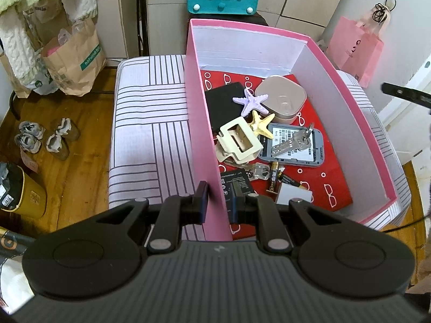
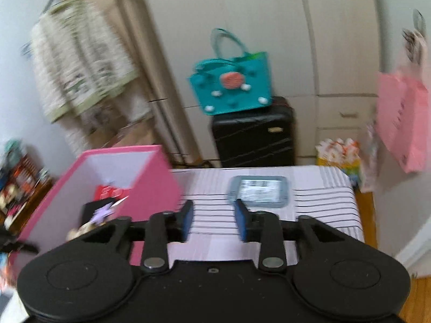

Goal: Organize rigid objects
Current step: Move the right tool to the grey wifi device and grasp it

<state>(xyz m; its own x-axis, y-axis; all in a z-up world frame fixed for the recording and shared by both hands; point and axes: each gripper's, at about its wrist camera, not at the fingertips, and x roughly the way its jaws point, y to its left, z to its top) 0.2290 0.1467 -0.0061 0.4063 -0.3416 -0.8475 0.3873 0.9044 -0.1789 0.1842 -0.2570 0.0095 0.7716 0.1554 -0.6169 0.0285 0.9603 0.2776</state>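
Nearest the cam, the left hand-held gripper (image 1: 218, 200) is pinched on the box (image 1: 204, 123) wall, prob. to steady it. The right hand-held gripper (image 2: 213, 219) is spread, nothing between, approx. over the striped cushion (image 2: 317, 188), where 1 grey case (image 2: 258, 191) lies. In the box: 2 starfish (image 1: 252, 102), 1 clip (image 1: 238, 142), 1 tin (image 1: 281, 98), keys (image 1: 292, 141), 2 batteries (image 1: 274, 179), a 2nd grey case.

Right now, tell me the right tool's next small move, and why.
Probably ease the right tool forward and down onto the grey device lying on the striped cushion. Its jaws stand open and empty, pointed at that device, while the left tool grips the pink box wall.
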